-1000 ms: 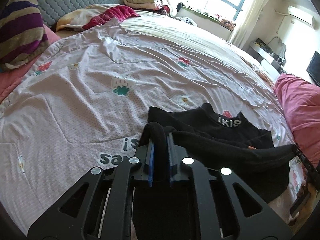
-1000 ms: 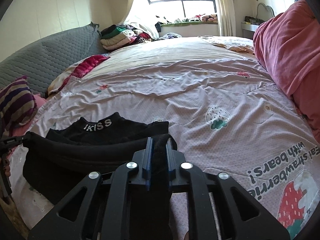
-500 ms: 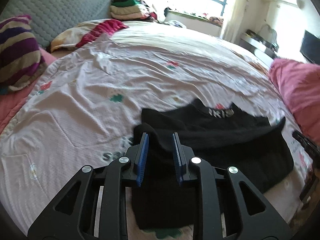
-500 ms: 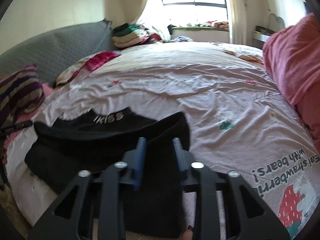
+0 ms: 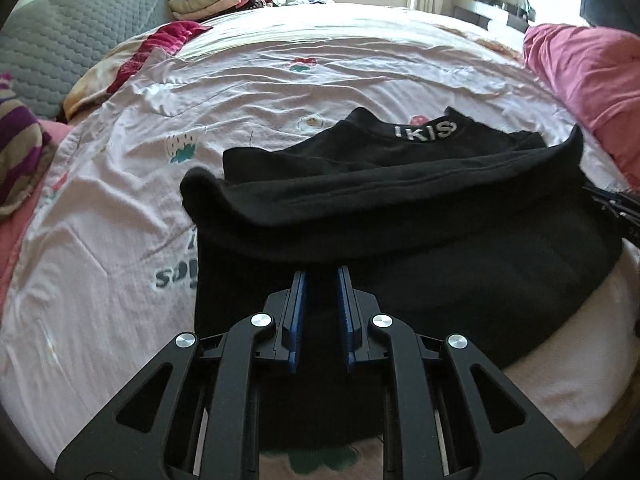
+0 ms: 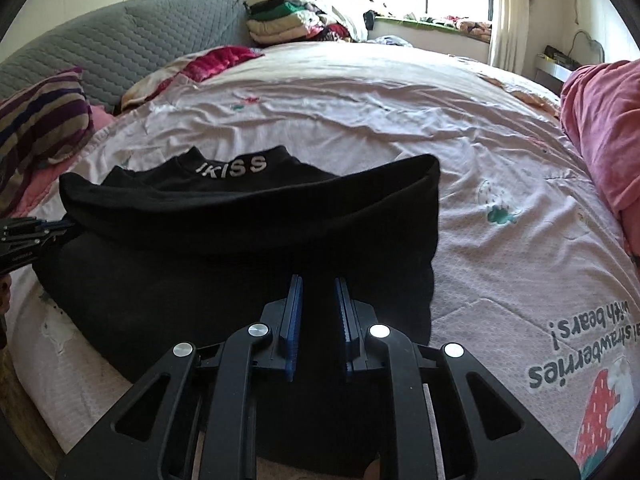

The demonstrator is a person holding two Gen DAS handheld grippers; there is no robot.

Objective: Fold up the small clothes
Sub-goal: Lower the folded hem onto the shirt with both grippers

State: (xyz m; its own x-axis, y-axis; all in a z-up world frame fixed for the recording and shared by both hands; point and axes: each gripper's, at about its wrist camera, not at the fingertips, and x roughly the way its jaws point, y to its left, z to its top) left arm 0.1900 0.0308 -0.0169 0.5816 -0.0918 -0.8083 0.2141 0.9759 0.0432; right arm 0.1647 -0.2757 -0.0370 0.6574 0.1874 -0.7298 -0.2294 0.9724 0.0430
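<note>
Garment: black knit top (image 5: 400, 240) with white "IKISS" lettering (image 6: 232, 168) on the collar; lies near the front edge of the bed, lower part folded up and over, its thick rolled hem running across just short of the collar.
Bed cover: pale pink quilt (image 5: 280, 80) with strawberry prints, rumpled, under the top.
Left claw (image 5: 321, 273): over the top's left end, pointing down at it; jaws just now closing, pads a narrow slit apart, black cloth showing in the slit; pinched or only beneath, impossible to tell.
Right claw (image 6: 319, 278): over the top's right end, tilted down; jaws likewise just closing to a slim gap with black cloth showing in it; grip impossible to tell.
Surroundings: striped pillow (image 6: 40, 120) and grey quilted headboard (image 6: 120, 40) on the left, crumpled pink blanket (image 6: 600, 120) on the right, stack of folded clothes (image 6: 280, 20) at the far end.
</note>
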